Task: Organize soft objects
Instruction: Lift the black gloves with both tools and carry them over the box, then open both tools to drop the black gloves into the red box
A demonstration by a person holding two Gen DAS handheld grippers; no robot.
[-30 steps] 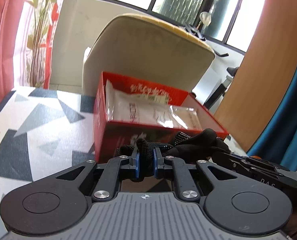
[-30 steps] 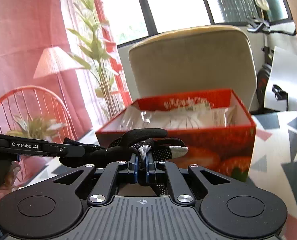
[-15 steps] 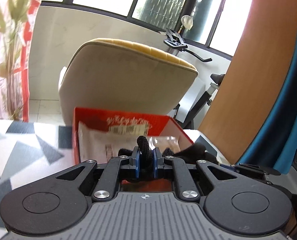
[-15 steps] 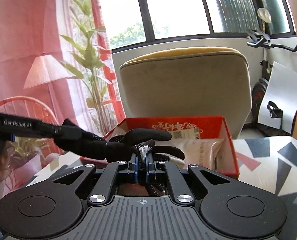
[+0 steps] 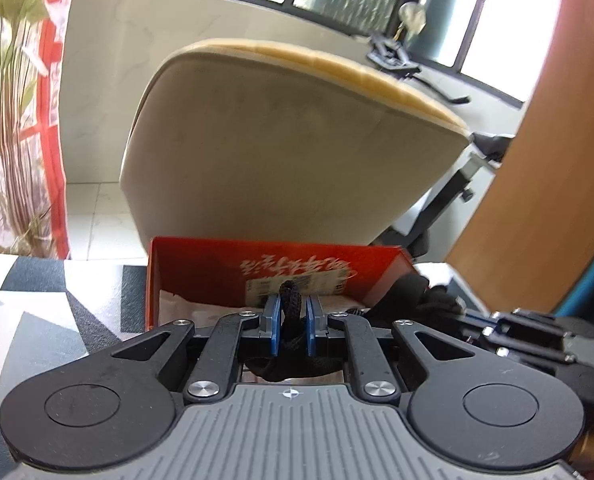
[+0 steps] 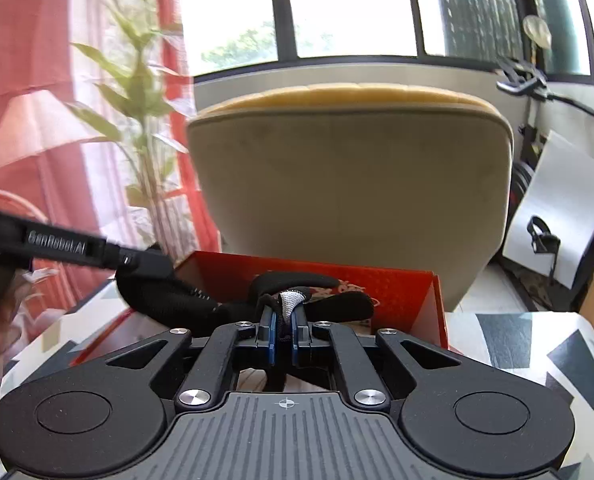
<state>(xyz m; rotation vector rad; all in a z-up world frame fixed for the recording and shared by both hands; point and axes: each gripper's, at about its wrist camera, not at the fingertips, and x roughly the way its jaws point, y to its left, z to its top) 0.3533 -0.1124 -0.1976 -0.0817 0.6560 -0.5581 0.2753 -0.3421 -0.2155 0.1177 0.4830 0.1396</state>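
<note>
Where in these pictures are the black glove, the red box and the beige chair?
black glove point(image 6: 337, 302): right wrist view, on a finger of it.
red box point(image 5: 201, 268): left wrist view, on its inner far wall.
beige chair point(image 6: 349, 184): right wrist view, on its backrest.

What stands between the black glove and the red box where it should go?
Nothing visible. The glove hangs from both tools, left and right, in front of the open box. A plastic packet already lies inside, but does not block the opening.

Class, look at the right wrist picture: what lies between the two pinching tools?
A black glove stretches between them, from the left tool at the picture's left edge to the right tool, above the red box.
</note>
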